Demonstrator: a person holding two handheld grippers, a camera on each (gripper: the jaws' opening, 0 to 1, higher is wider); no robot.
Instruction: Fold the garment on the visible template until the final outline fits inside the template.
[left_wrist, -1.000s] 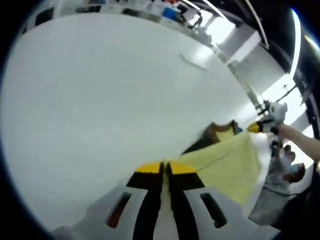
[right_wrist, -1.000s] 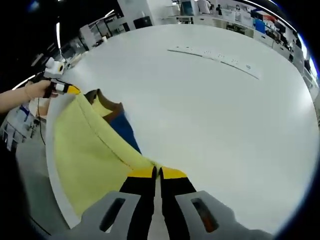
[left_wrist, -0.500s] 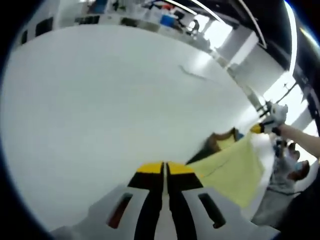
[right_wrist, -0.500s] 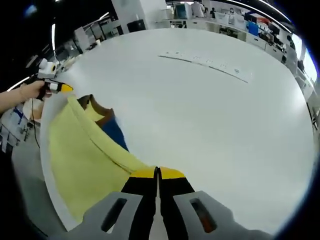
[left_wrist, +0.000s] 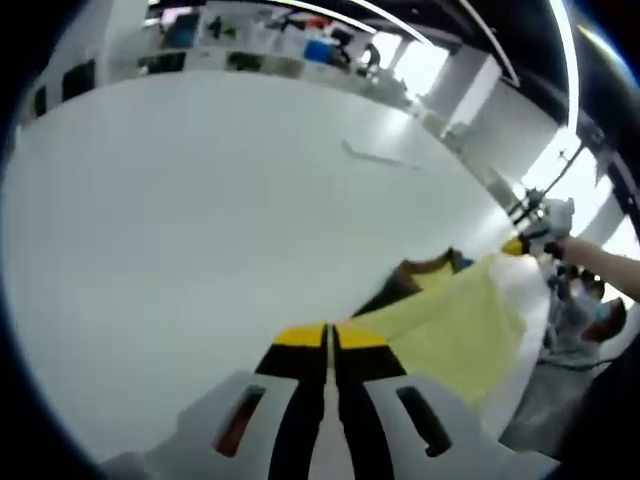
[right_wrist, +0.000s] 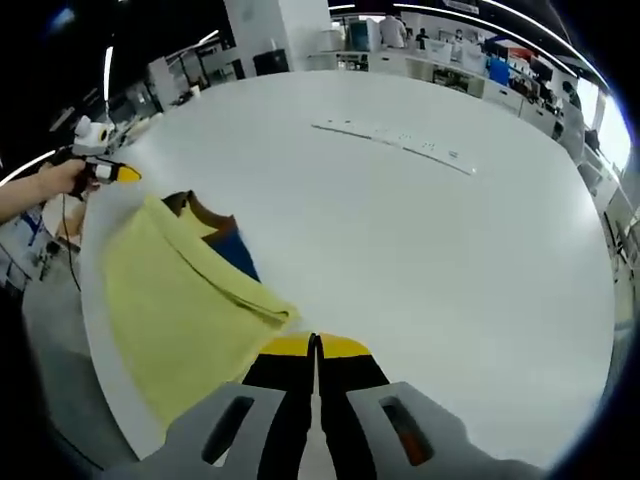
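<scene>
The soft yellow folded garment (right_wrist: 185, 300) lies on the big white round table (right_wrist: 420, 230), close to its near edge. In the right gripper view it sits just left of the right gripper (right_wrist: 314, 347), whose yellow-tipped jaws are pressed together with no cloth between them. The cloth's near corner is just beside those tips but not touching.

In the left gripper view the garment (left_wrist: 450, 330) lies to the right of the left gripper (left_wrist: 330, 336). Its jaws are together too; whether they pinch the cloth edge, I cannot tell.

The garment's long side runs from one gripper to the other. A brown and blue collar (right_wrist: 215, 225) peeks out on the far side.
</scene>
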